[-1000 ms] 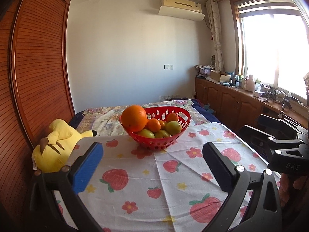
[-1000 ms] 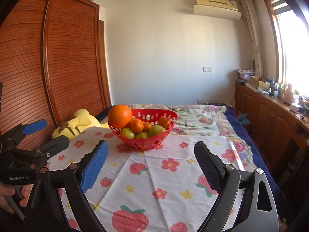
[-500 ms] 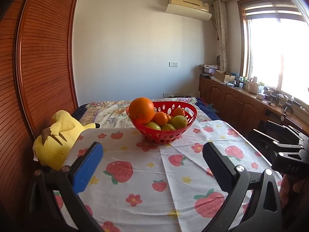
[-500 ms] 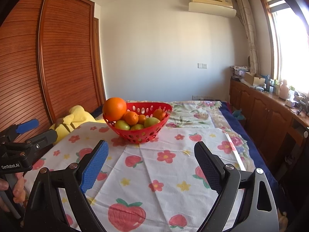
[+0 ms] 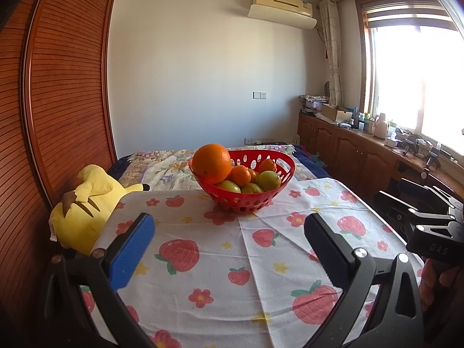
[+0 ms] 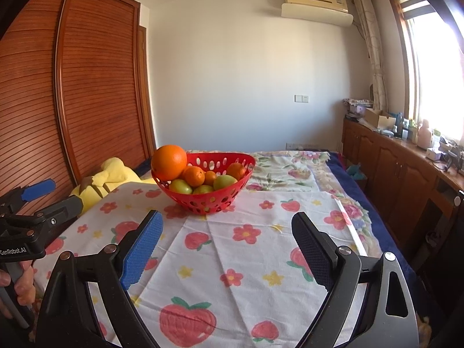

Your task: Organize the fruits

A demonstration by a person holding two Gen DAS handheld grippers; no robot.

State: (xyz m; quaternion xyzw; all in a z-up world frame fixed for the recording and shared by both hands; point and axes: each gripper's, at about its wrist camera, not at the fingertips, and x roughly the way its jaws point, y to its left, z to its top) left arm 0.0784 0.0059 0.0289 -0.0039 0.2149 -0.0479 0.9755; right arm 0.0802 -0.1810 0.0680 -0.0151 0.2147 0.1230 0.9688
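A red perforated basket stands at the far side of the strawberry-print tablecloth. A large orange rests on its left rim, with small oranges and green fruits inside. My left gripper is open and empty, well short of the basket. My right gripper is likewise open and empty, hovering over the cloth. In each wrist view the other gripper shows at the frame's edge, with a hand on it.
A yellow plush toy lies at the table's left edge against a wooden slatted wardrobe. Behind the table is a bed with a floral cover. Wooden cabinets with clutter run under the window on the right.
In both views the basket and table have shifted a little in the picture. Both grippers stay open and empty.
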